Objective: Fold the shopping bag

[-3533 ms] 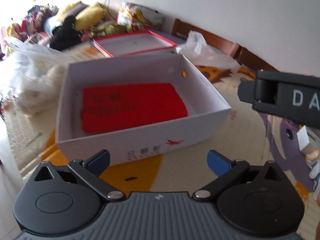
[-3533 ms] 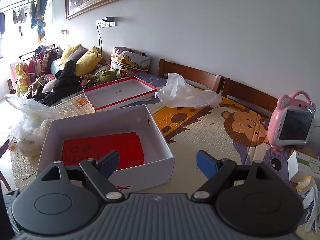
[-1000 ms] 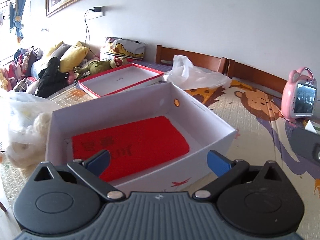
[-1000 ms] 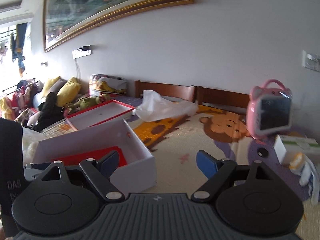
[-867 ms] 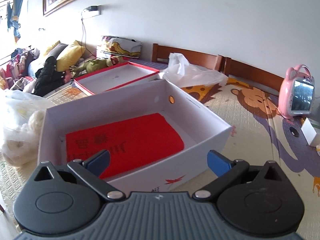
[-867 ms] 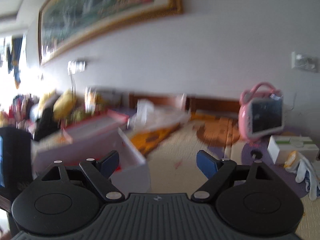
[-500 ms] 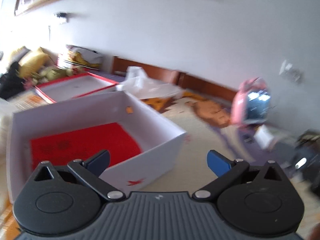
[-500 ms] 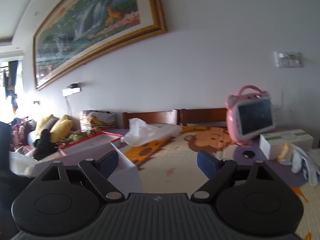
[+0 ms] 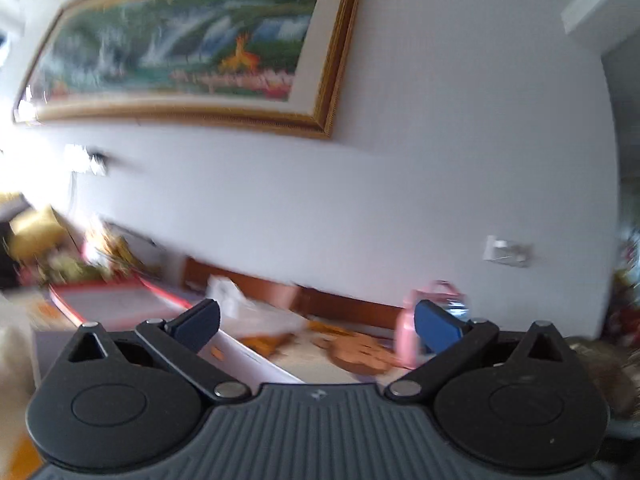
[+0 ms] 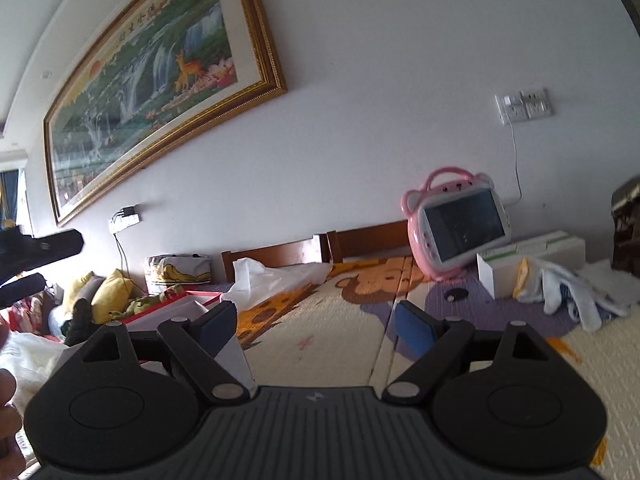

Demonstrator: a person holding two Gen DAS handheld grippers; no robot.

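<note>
Both cameras are tilting higher than a moment ago: the white box with the red folded item, filling the left wrist view earlier, is now showing only as a white wall at the lower edge, and the framed painting is dominating the wall.

Left gripper (image 9: 316, 322): jaws standing wide apart, holding nothing; view heavily blurred. At 7 o'clock of the gap, the white box (image 9: 256, 360) is lying just beyond the left fingertip. At 11 o'clock, a crumpled clear shopping bag (image 9: 240, 304) is resting on the patterned mat (image 9: 320, 360), against the wooden rail (image 9: 344, 304). At 2 o'clock, a pink toy screen (image 9: 408, 328) is standing.

Right gripper (image 10: 316, 326): jaws likewise wide, empty. At 10 o'clock, the shopping bag (image 10: 272, 278) is lying loose and unfolded on the mat (image 10: 320, 344), well apart from the fingertips. At 1 o'clock, the pink toy screen (image 10: 460, 224) is leaning by the wall. At 12 o'clock, the painting (image 10: 148, 80) is hanging.
</note>
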